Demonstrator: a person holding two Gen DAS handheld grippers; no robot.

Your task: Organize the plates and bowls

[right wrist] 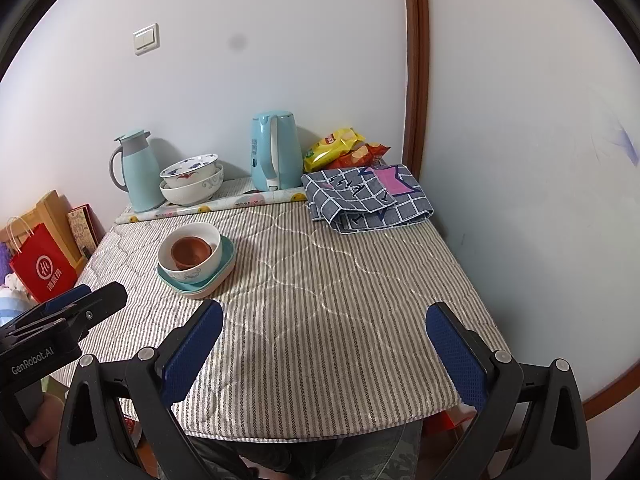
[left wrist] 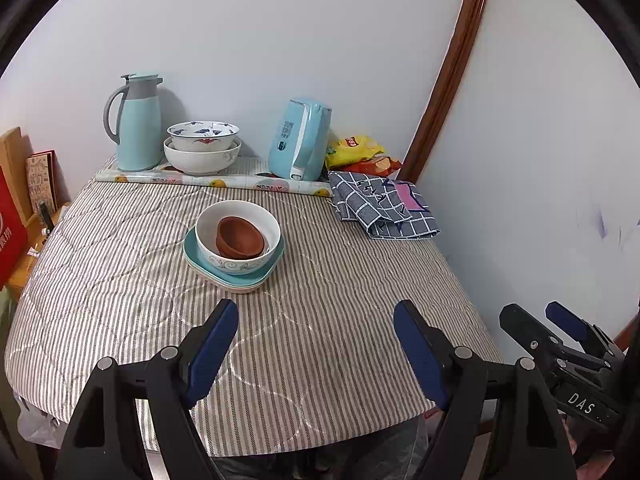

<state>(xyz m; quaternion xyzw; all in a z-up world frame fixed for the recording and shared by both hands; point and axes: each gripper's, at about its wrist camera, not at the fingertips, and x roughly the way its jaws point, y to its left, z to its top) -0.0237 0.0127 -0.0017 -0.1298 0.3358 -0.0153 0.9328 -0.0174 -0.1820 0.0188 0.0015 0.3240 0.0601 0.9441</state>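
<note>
stack: brown bowl nested in white bowl on teal plates, saving bench space | left gripper fingers spread, empty; right gripper likewise, both near bench edge | stacking judged done

I'm seeing a terracotta-brown bowl inside a white bowl with blue swirls, on teal plates. Grey-and-white striped tablecloth, navy checked cloth far right.

Two wrist views from the table's near edge, facing the far wall, both sharing the tabletop.
</note>
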